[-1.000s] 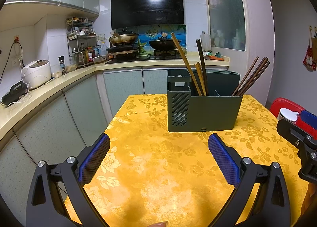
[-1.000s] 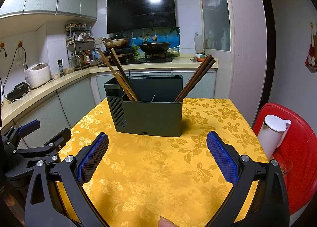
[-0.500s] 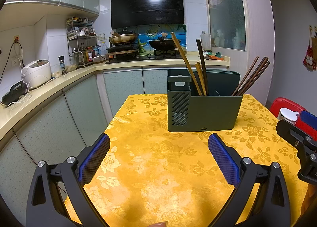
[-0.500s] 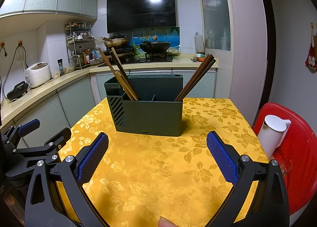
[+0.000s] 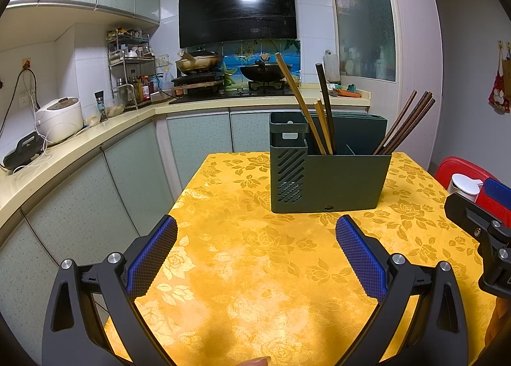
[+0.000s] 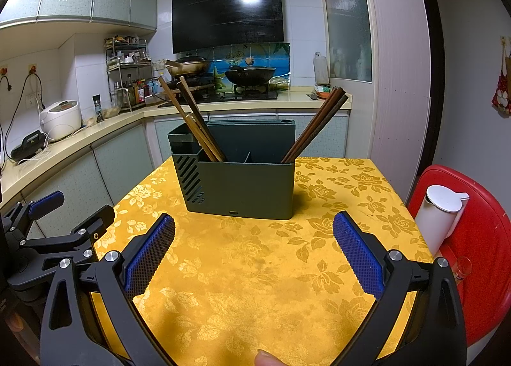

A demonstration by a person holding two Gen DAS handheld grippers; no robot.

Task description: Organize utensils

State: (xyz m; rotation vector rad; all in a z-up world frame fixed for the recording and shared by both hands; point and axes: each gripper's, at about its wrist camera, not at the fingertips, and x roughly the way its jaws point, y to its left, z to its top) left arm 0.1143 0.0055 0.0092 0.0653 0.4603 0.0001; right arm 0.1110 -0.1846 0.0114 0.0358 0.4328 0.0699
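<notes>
A dark green holder (image 5: 329, 181) stands upright on a table (image 5: 255, 270) covered in yellow rose-patterned cloth; everything here is placed from that holder. Inside it, at its slotted left end, a few light chopsticks (image 5: 298, 101) and one dark one lean up and to the left. At its right end a bundle of dark chopsticks (image 5: 405, 125) leans out to the right. In the right wrist view the same two groups, light (image 6: 188, 117) and dark (image 6: 316, 125), fan apart from the holder (image 6: 242, 187), with a divider visible between them.

The left gripper (image 5: 255, 233) hovers over the cloth in front of the holder, its blue pads (image 5: 153, 257) spread wide with nothing between them. The right gripper (image 6: 254, 228) is also in front of the holder, likewise spread wide and empty; from the left wrist view it shows at the holder's right, near the frame edge.

To the right of the holder, off the table, a white jug (image 6: 439, 219) stands on a red stool (image 6: 485, 254). Behind the holder runs a counter (image 5: 80, 142) with a stove, pans and a rice cooker (image 5: 59, 118).
</notes>
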